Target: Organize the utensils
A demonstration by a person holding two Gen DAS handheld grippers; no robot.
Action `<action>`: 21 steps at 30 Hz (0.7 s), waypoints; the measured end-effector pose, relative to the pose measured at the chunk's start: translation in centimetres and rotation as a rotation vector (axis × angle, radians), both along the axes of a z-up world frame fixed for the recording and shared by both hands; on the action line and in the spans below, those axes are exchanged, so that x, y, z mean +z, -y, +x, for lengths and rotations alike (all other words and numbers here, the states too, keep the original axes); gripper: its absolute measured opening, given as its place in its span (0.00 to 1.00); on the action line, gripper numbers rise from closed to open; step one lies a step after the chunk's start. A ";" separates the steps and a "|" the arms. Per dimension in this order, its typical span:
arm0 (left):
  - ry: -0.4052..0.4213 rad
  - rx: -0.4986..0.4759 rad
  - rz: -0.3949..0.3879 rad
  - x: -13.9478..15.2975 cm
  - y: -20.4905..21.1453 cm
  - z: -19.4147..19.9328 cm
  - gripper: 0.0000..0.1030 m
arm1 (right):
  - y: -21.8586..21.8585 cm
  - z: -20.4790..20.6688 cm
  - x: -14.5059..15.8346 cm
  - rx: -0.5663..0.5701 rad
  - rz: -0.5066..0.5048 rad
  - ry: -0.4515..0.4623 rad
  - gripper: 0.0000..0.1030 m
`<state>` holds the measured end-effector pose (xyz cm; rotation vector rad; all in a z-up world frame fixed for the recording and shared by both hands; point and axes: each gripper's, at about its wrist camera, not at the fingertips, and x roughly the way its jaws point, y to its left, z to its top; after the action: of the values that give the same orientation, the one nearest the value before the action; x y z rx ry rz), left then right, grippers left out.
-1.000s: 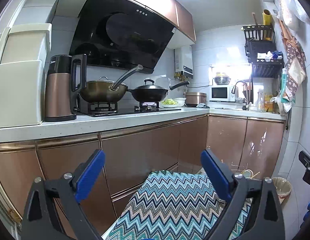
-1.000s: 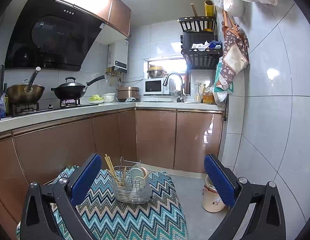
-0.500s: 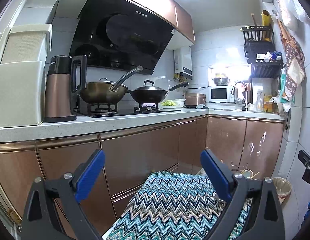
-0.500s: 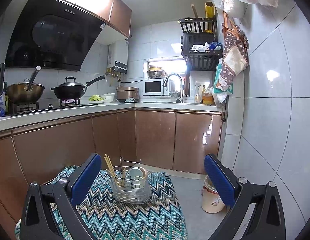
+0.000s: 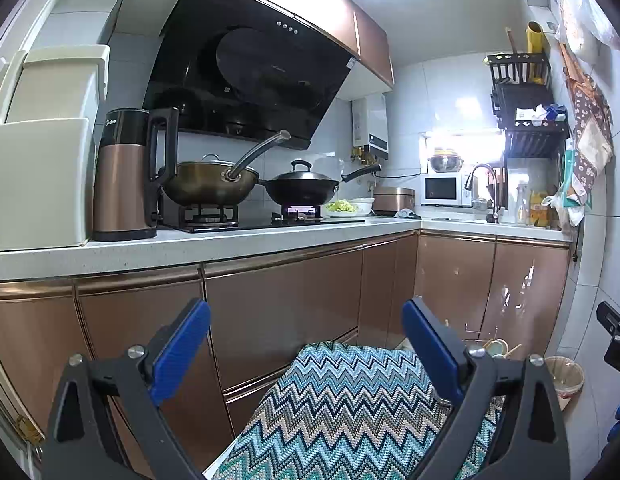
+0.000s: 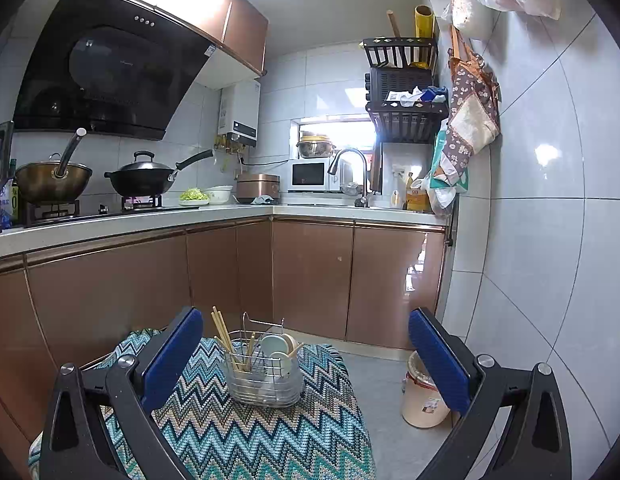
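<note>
A wire utensil basket (image 6: 265, 376) stands on a zigzag-patterned cloth (image 6: 238, 432), holding wooden chopsticks (image 6: 222, 332) and pale spoons (image 6: 276, 346). My right gripper (image 6: 306, 354) is open, above and short of the basket, with nothing between its blue pads. In the left wrist view only the basket's top (image 5: 491, 346) shows, behind the right finger. My left gripper (image 5: 306, 344) is open and empty over the cloth (image 5: 349, 412).
Brown cabinets (image 6: 310, 276) carry a white counter (image 5: 230, 240) with a kettle (image 5: 124, 176), two woks (image 5: 210, 186) on the stove, a microwave (image 6: 310, 176) and a sink tap (image 6: 349, 168). A small bin (image 6: 423, 398) stands on the floor by the tiled right wall.
Both views have shifted only slightly; the grippers stay open and the basket has not moved.
</note>
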<state>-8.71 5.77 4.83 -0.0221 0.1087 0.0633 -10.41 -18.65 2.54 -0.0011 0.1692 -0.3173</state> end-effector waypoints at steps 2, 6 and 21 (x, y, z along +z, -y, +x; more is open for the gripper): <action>-0.002 0.002 -0.001 -0.1 -0.1 0.0 0.94 | 0.0 0.0 0.0 0.000 0.001 0.001 1.00; -0.004 0.005 -0.001 -0.2 -0.2 0.0 0.94 | 0.0 0.0 0.0 0.000 0.000 0.001 1.00; -0.028 0.002 0.003 -0.7 -0.1 0.2 0.94 | -0.1 0.0 0.0 0.006 -0.005 -0.004 1.00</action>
<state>-8.51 5.85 4.11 -0.0187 0.1366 0.0654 -10.38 -18.59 2.58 -0.0074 0.1726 -0.3113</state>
